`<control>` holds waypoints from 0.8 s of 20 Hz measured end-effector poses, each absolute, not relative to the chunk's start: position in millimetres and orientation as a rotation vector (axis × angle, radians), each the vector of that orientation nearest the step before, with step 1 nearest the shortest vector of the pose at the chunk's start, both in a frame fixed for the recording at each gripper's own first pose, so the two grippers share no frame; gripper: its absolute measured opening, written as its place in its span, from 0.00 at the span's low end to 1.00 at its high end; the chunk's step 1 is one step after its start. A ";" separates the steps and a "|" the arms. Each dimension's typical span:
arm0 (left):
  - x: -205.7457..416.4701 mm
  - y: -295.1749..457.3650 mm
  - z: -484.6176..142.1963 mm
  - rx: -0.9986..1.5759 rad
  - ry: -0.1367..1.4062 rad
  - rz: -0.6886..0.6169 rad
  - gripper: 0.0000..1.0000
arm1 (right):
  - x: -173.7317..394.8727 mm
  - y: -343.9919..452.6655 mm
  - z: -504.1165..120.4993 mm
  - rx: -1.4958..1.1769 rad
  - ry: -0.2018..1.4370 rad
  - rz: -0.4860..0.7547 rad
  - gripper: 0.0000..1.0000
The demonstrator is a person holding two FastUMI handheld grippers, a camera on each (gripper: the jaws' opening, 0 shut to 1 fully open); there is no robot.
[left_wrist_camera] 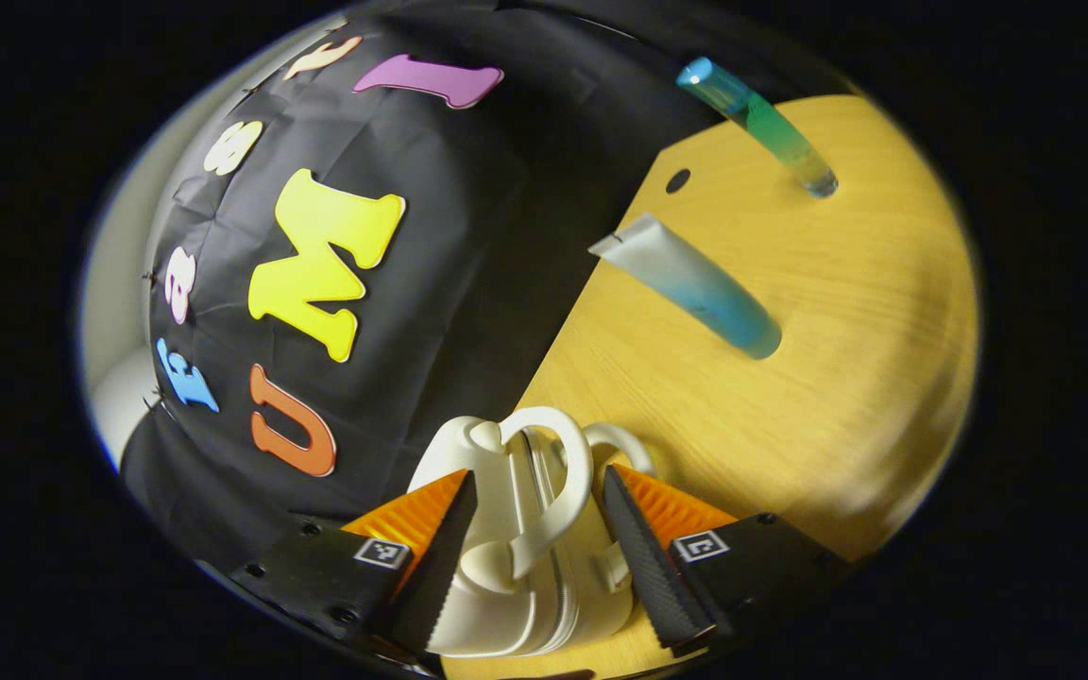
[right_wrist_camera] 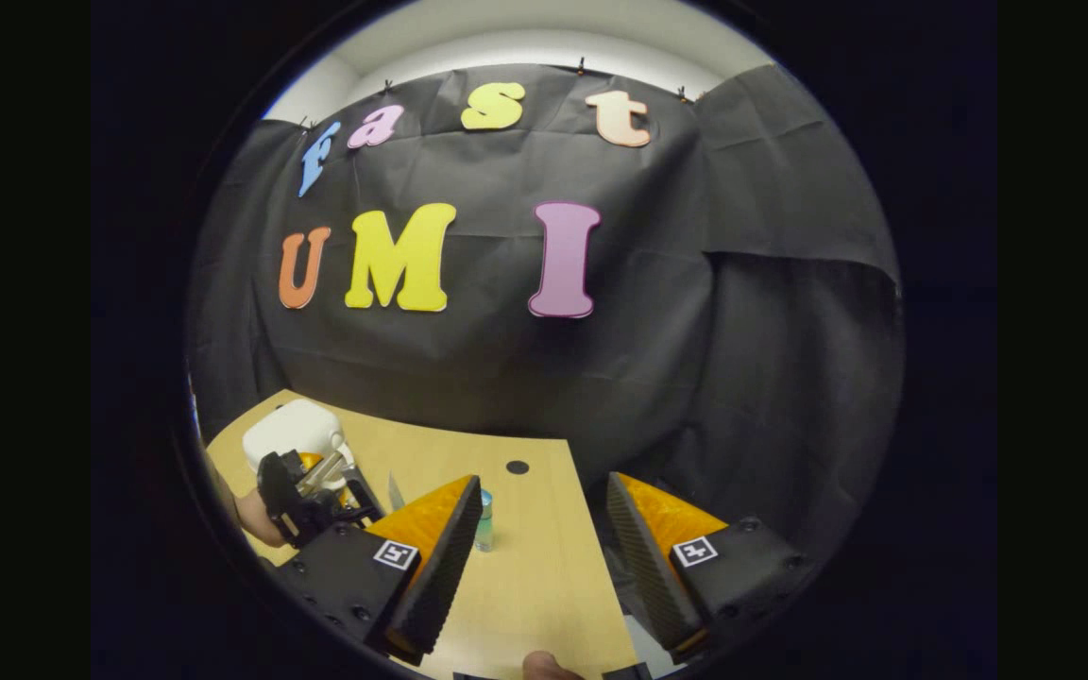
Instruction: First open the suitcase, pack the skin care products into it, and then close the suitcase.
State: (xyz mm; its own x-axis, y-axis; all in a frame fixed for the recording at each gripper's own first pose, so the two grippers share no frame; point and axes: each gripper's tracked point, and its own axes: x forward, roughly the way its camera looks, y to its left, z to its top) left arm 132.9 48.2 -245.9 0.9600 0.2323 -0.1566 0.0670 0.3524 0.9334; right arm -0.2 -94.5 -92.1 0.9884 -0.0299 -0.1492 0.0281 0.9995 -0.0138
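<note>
The left gripper is tipped sideways, its jaws set around the small white suitcase at the bench edge, on each side of the handle. Two tubes stand farther along the bench. The right gripper hangs level, jaws wide and holding nothing.

The suitcase stood on the table, close to the table's edge by the booth wall, and sat between the two fingers of the left gripper. In the left gripper view, beyond the suitcase on the table, a tube stood nearer and a slim bottle farther off, with a small hole in the tabletop between them, toward the wall. In the right gripper view, the right gripper hung over the table, well apart from the suitcase.
</note>
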 end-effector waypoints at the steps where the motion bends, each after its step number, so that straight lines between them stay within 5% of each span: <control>1: 138.4 52.5 -247.5 1.244 0.294 0.116 0.70 | 0.6 -98.7 -96.0 -0.009 0.151 -0.018 0.79; 6: 138.4 56.2 -261.4 1.359 0.381 0.093 0.28 | -5.4 -111.3 -99.1 -0.032 0.155 -0.022 0.79; 16: 138.0 61.5 -231.4 1.233 0.374 0.051 0.03 | -9.8 -75.9 -95.2 -0.024 0.187 -0.109 0.79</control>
